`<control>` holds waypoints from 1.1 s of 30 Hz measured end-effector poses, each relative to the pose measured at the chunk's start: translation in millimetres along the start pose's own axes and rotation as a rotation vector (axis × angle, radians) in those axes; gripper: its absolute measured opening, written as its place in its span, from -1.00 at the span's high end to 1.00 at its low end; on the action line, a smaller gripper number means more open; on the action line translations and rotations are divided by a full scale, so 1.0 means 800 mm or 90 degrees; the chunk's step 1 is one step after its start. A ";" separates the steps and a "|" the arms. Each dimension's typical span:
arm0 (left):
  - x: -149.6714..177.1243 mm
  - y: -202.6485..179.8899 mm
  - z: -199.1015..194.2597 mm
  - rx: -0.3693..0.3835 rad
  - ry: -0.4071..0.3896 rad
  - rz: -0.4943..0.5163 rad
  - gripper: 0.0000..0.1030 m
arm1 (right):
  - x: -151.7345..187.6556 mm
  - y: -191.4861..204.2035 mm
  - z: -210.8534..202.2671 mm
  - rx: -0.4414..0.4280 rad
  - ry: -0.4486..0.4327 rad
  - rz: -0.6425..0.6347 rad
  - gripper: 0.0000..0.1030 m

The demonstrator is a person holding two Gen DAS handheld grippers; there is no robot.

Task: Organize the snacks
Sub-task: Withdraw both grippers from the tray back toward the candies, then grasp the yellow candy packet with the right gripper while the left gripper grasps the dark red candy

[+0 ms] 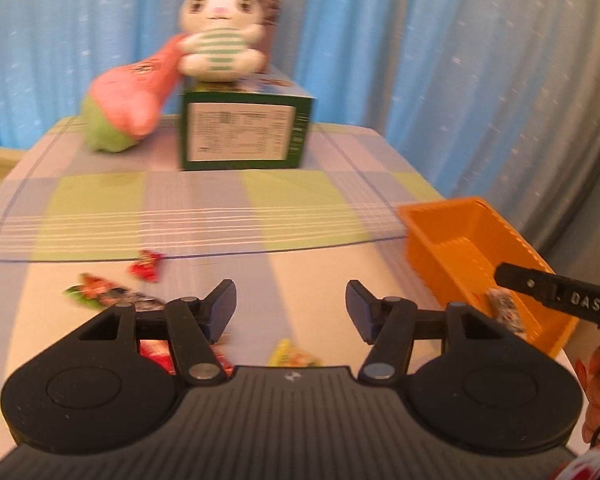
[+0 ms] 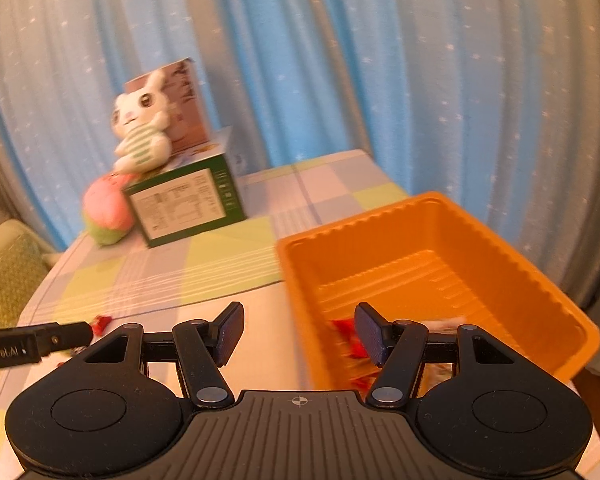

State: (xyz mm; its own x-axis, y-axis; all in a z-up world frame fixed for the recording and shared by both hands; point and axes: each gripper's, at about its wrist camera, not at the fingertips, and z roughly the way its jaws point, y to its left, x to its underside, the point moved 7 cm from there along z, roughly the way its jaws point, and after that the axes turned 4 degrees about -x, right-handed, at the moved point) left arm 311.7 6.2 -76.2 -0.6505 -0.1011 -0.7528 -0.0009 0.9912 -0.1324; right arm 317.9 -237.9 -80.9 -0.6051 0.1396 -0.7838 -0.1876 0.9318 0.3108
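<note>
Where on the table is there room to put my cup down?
Bare cloth lies between the green box and the loose snack packets, left of the orange tray. It is crowded near the left tool, where packets scatter, and inside the tray's near end.

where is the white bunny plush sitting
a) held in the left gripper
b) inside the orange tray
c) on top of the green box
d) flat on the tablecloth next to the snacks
c: the white bunny plush sits on top of the green box at the back of the table, far from the orange tray and both open grippers.
</note>
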 end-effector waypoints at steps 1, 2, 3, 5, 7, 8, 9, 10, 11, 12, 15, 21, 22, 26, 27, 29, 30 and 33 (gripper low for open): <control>-0.001 0.010 -0.003 -0.008 -0.003 -0.006 -0.11 | 0.001 0.006 0.003 -0.006 0.002 -0.006 -0.19; -0.001 0.019 -0.007 -0.016 -0.005 -0.011 -0.11 | 0.002 0.013 0.005 -0.012 0.004 -0.012 -0.19; -0.001 0.028 -0.010 -0.024 -0.007 -0.016 -0.11 | 0.003 0.020 0.007 -0.018 0.006 -0.018 -0.19; 0.002 0.046 -0.017 -0.039 -0.010 -0.024 -0.11 | 0.005 0.033 0.013 -0.031 0.011 -0.034 -0.19; 0.006 0.062 -0.020 -0.050 -0.005 -0.026 -0.11 | 0.007 0.047 0.019 -0.047 0.018 -0.058 -0.19; 0.009 0.068 -0.021 -0.053 -0.001 -0.024 -0.11 | 0.010 0.055 0.022 -0.057 0.021 -0.073 -0.19; 0.013 0.074 -0.021 -0.056 0.005 -0.021 -0.11 | 0.013 0.063 0.025 -0.066 0.026 -0.088 -0.19; 0.017 0.080 -0.020 -0.058 0.011 -0.014 -0.11 | 0.016 0.069 0.028 -0.074 0.031 -0.102 -0.19; 0.021 0.084 -0.019 -0.060 0.019 -0.007 -0.11 | 0.020 0.075 0.031 -0.083 0.035 -0.113 -0.19; 0.026 0.089 -0.018 -0.061 0.028 0.001 -0.11 | 0.024 0.081 0.034 -0.092 0.040 -0.126 -0.19; 0.044 0.098 -0.011 -0.056 0.055 0.031 -0.11 | 0.034 0.095 0.045 -0.111 0.058 -0.165 -0.19; 0.073 0.095 0.007 -0.017 0.104 0.097 -0.06 | 0.056 0.114 0.073 -0.153 0.113 -0.224 -0.19; 0.077 0.090 0.010 -0.003 0.113 0.118 -0.06 | 0.060 0.117 0.079 -0.159 0.123 -0.234 -0.19; 0.089 0.069 0.025 0.046 0.133 0.196 0.09 | 0.069 0.119 0.094 -0.167 0.143 -0.263 -0.19; 0.093 0.064 0.028 0.056 0.138 0.213 0.12 | 0.070 0.118 0.097 -0.167 0.146 -0.264 -0.19; 0.098 0.053 0.033 0.074 0.140 0.244 0.15 | 0.071 0.115 0.102 -0.166 0.151 -0.262 -0.19; 0.098 0.048 0.034 0.081 0.136 0.258 0.15 | 0.071 0.115 0.105 -0.168 0.153 -0.262 -0.19; 0.095 0.038 0.040 0.086 0.111 0.287 0.15 | 0.072 0.117 0.109 -0.172 0.157 -0.269 -0.19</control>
State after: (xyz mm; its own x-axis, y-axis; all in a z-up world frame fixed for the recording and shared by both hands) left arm 286.6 25.7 -158.5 -0.6804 0.3621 -0.6371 0.4001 0.9119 0.0910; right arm 333.1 -113.5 -144.1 -0.5911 -0.3404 -0.7312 -0.6256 0.7658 0.1492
